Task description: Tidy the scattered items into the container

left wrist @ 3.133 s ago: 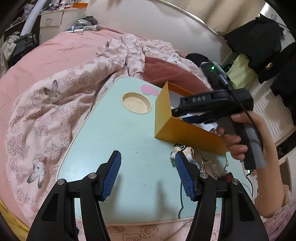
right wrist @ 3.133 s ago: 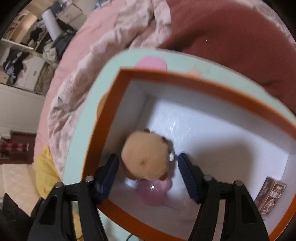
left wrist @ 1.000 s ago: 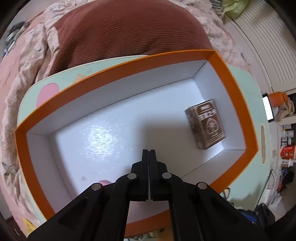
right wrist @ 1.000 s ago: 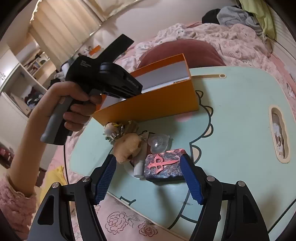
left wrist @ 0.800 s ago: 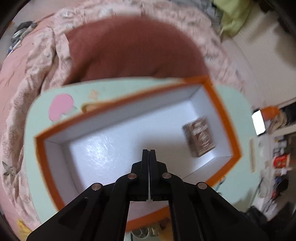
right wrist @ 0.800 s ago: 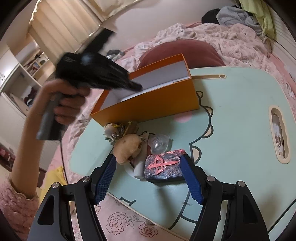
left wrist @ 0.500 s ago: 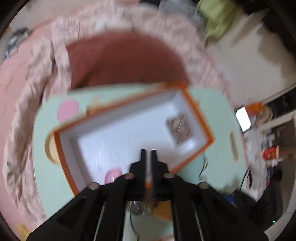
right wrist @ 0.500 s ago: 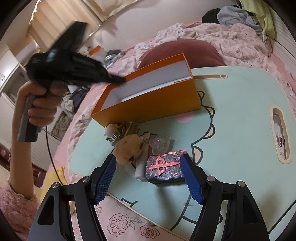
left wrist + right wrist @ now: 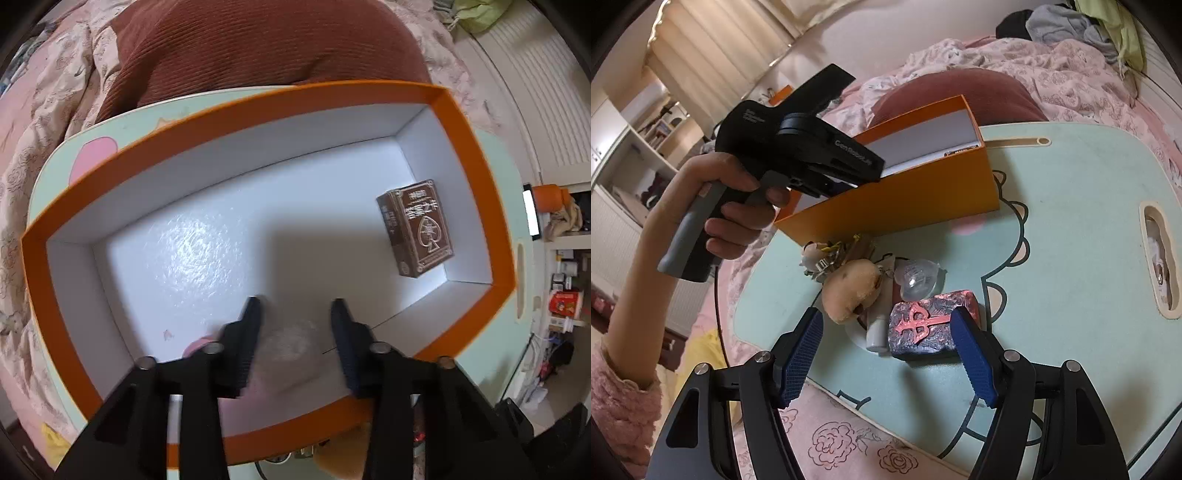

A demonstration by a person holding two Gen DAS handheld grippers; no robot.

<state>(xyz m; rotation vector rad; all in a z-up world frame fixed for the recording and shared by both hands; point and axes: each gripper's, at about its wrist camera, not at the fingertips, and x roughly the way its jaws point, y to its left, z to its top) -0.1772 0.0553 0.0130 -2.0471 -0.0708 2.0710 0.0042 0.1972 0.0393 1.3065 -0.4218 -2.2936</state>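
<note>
My left gripper (image 9: 295, 325) hangs open over the orange box (image 9: 258, 107) with a white inside. A blurred clear packet (image 9: 286, 354) lies between and below its fingers. A brown card box (image 9: 417, 227) lies at the box's right end and a pink ball (image 9: 195, 345) shows by the left finger. In the right wrist view the left gripper (image 9: 798, 147) reaches into the orange box (image 9: 905, 206). My right gripper (image 9: 886, 350) is open above a red-and-grey block (image 9: 931, 325), a tan plush (image 9: 849, 291), a white tube (image 9: 877, 332) and a clear dome (image 9: 916, 280).
The mint-green lap table (image 9: 1071, 240) sits on a pink floral bed (image 9: 1052, 74). A brown cushion (image 9: 258, 48) lies behind the box. A keyring cluster (image 9: 831, 254) lies by the box's front wall. The table has a side slot (image 9: 1160, 258) at right.
My left gripper has opened over the box and the clear packet now shows beneath it. The right gripper has barely moved.
</note>
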